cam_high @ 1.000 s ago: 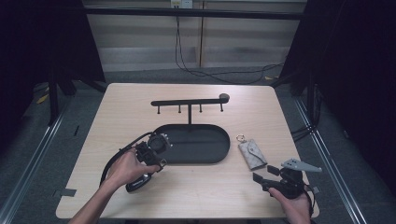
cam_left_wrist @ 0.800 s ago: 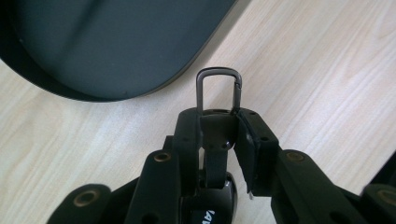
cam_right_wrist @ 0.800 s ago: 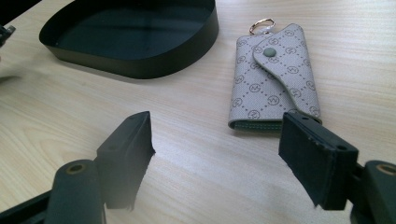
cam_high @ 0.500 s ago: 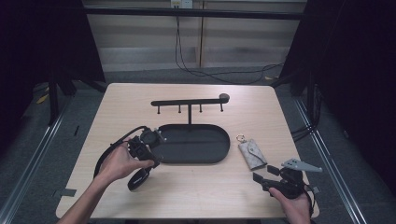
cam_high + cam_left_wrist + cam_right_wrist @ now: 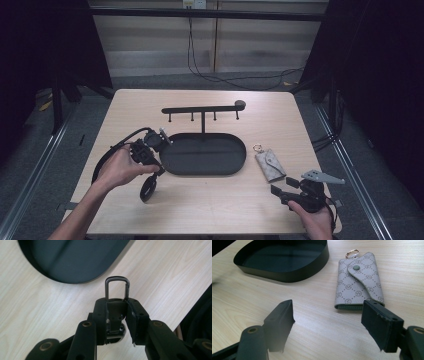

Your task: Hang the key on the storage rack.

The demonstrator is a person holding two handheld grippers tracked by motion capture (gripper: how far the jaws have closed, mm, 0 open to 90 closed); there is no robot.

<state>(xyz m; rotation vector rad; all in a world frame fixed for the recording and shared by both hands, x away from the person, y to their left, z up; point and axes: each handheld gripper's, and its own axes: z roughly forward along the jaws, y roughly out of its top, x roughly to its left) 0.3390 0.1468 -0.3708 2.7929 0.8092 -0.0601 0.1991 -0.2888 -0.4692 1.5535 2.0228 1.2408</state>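
Note:
My left gripper (image 5: 161, 138) is at the left end of the black oval tray (image 5: 210, 155), held above the table in a hand. In the left gripper view its jaws are shut on a dark metal carabiner clip (image 5: 117, 288), whose loop sticks out past the fingertips of the left gripper (image 5: 117, 306). My right gripper (image 5: 285, 185) rests at the front right, open, with nothing between its jaws (image 5: 328, 315). A grey patterned key case (image 5: 270, 164) with a metal ring lies just beyond it (image 5: 359, 282), to the right of the tray (image 5: 287, 275).
A black bar with several small hooks (image 5: 202, 109) stands on a post at the tray's back edge. A black cable (image 5: 147, 190) loops from the left gripper onto the table. The tray (image 5: 75, 257) holds nothing. Table edges sit close on both sides.
My left hand has risen and drawn left, away from the tray's front-left rim, with the clip still in the jaws. The right gripper has stayed still.

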